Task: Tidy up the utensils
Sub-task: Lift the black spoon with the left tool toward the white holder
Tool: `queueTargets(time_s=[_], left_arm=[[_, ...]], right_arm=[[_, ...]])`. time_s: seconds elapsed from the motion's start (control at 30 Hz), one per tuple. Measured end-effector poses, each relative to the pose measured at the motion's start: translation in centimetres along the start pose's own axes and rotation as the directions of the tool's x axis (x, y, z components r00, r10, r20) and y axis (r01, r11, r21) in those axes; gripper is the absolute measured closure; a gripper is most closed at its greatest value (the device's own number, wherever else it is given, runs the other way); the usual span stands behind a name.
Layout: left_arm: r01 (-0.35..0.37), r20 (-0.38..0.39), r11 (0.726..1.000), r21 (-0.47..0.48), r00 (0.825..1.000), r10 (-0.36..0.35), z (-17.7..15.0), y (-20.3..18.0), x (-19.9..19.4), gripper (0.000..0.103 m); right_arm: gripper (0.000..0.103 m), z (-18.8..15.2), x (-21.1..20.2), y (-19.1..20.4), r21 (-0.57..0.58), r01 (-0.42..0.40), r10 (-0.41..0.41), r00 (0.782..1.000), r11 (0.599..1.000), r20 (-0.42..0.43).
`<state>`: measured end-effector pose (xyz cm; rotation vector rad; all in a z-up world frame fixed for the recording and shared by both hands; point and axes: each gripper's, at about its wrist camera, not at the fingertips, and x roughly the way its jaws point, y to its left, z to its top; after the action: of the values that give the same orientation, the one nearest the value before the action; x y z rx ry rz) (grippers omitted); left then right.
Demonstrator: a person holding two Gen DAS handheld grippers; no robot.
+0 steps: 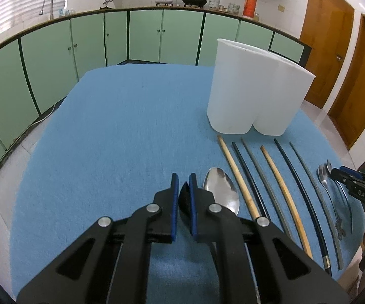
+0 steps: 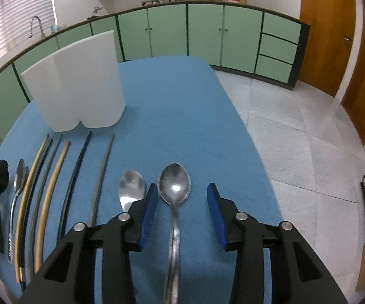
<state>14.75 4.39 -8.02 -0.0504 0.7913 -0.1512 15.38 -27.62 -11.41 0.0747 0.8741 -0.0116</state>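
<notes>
We carried two black plastic grippers [image 1: 181, 186] [image 2: 181, 197] with blue finger pads [image 2: 149, 214]. Round silver screws [image 1: 105, 221] studded their hinged arms. One bore white "DAS" lettering.

Left gripper [image 1: 183, 186]: blue pads nearly together, pinching the black spoon [image 1: 184, 197] by its dark bowl.
Steel spoon [image 1: 222, 189]: lies bowl-up on the blue cloth [image 1: 121, 131], just right of the gripper.
Chopsticks: six in a row right of the steel spoon; two bamboo chopsticks [image 1: 238, 174], two black chopsticks [image 1: 299, 177], two grey chopsticks [image 1: 261, 169].
White holder [image 1: 253, 91]: upright, two compartments, just beyond the chopstick tips.
Two more spoons [image 1: 324, 177]: at the cloth's right edge.
Right gripper [image 1: 344, 174]: over those spoons; its jaws are too small to read.
Background: green cabinets [image 1: 144, 35], faucet [image 1: 47, 2], wooden doors [image 1: 326, 40].
</notes>
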Motion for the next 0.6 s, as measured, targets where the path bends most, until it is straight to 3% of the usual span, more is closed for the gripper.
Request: queueTargets(time_s=[0.2, 0.27, 0.47, 0.6], left_arm=[[0.000, 0.006, 1.000, -0.005, 1.000, 0.000, 0.0, 0.0, -0.1, 0.096], [-0.002, 0.010, 1.000, -0.005, 1.000, 0.002, 0.0, -0.1, -0.2, 0.096], [0.005, 0.029, 1.000, 0.002, 1.000, -0.005, 0.1, -0.2, -1.0, 0.096], [0.008, 0.059, 1.000, -0.002, 0.998, -0.008, 0.3, -0.2, -2.2, 0.096]], right_arm=[[0.063, 0.7, 1.2, 0.3, -0.016, 0.018, -0.018, 1.000, 1.000, -0.016], [0.074, 0.8, 1.2, 0.4, -0.022, 0.011, -0.011, 1.000, 1.000, -0.017], [0.075, 0.5, 0.7, 0.6, -0.022, -0.006, 0.005, 1.000, 1.000, -0.013], [0.075, 0.6, -1.7, 0.7, -0.021, -0.032, 0.033, 0.997, 0.999, 0.065]])
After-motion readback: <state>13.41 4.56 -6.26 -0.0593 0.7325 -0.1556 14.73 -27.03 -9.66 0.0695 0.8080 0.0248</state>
